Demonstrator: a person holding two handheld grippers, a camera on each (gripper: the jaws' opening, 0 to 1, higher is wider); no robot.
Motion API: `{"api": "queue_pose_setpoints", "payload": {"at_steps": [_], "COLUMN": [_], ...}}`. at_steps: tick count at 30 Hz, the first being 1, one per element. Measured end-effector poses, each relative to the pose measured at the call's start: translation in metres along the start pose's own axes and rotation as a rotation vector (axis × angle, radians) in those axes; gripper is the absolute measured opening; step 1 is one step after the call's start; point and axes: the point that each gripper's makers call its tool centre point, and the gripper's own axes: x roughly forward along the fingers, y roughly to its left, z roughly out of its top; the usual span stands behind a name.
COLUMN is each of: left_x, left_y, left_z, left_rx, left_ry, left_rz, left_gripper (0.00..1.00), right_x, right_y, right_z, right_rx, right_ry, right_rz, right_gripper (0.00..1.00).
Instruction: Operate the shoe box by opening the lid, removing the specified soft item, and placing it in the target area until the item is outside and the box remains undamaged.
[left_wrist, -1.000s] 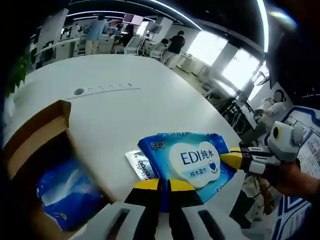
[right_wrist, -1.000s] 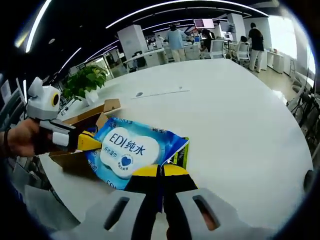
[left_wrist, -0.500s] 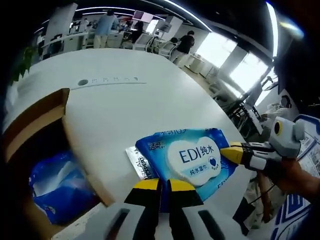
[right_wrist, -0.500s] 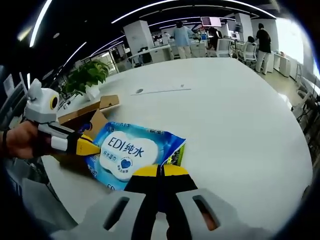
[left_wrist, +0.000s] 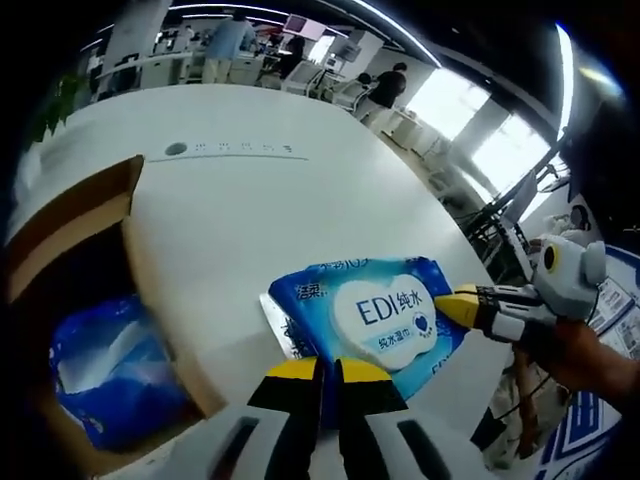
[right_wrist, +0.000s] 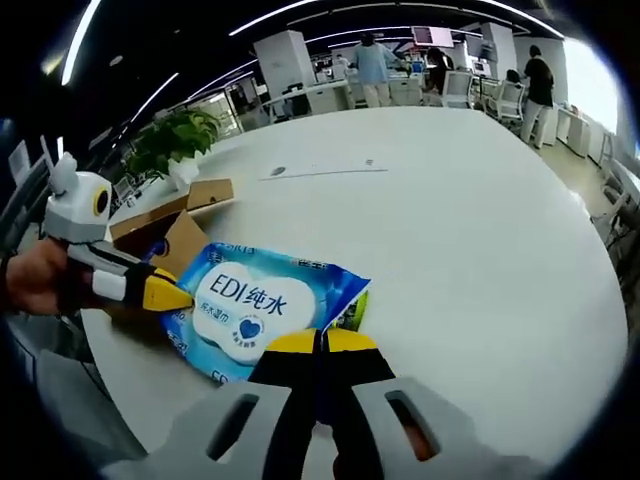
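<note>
Big white round surface (left_wrist: 250, 215) fills most of both views; office w/ desks and standing people behind it. Open cardboard shoe box (left_wrist: 75, 255) sits at the surface edge, flaps up, w/ a blue soft pack (left_wrist: 115, 365) lying inside. In the right gripper view the box (right_wrist: 170, 215) is just behind the left tool, a potted plant (right_wrist: 172, 140) further back.

Blue wet wipes pack (left_wrist: 375, 320) marked "EDI" is outside the box, just over the surface, held at two ends. Left tool (left_wrist: 320, 372) is clamped on its near edge, yellow tips together on the wrapper. Right tool (right_wrist: 320, 345) grips the opposite edge of the pack (right_wrist: 255, 305), jaws closed on it.

A silver-green packet (left_wrist: 283, 328) pokes out from beneath the wipes pack.
</note>
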Motion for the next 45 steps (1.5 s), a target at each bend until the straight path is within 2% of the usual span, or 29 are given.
{"api": "queue_pose_setpoints", "payload": {"at_steps": [12, 18, 23, 29, 34, 37, 40, 45], "left_x": [0.011, 0.017, 0.02, 0.02, 0.018, 0.015, 0.01, 0.002], "left_y": [0.004, 0.01, 0.012, 0.013, 0.011, 0.01, 0.011, 0.01], "left_z": [-0.003, -0.008, -0.01, -0.01, -0.01, -0.006, -0.004, 0.001], "left_rx": [0.041, 0.106, 0.13, 0.131, 0.127, 0.131, 0.131, 0.115], "left_ry": [0.051, 0.105, 0.127, 0.129, 0.127, 0.106, 0.093, 0.066], "left_rz": [0.048, 0.115, 0.142, 0.146, 0.145, 0.149, 0.146, 0.129], "left_gripper": [0.05, 0.06, 0.06, 0.06, 0.12, 0.17, 0.18, 0.2], "right_x": [0.019, 0.028, 0.03, 0.032, 0.032, 0.03, 0.027, 0.02], "right_y": [-0.01, -0.009, -0.012, -0.015, -0.016, -0.017, -0.017, -0.018], "right_z": [-0.003, -0.002, -0.008, -0.01, -0.013, -0.015, -0.017, -0.016], "right_rx": [0.006, -0.001, -0.006, 0.003, -0.023, -0.043, -0.081, -0.087], "right_ry": [0.033, 0.041, 0.059, 0.066, 0.084, 0.094, 0.108, 0.112], "right_rz": [0.015, 0.023, 0.019, 0.018, 0.007, 0.004, 0.002, -0.011], "right_gripper": [0.0, 0.0, 0.0, 0.0, 0.01, 0.03, 0.04, 0.05]}}
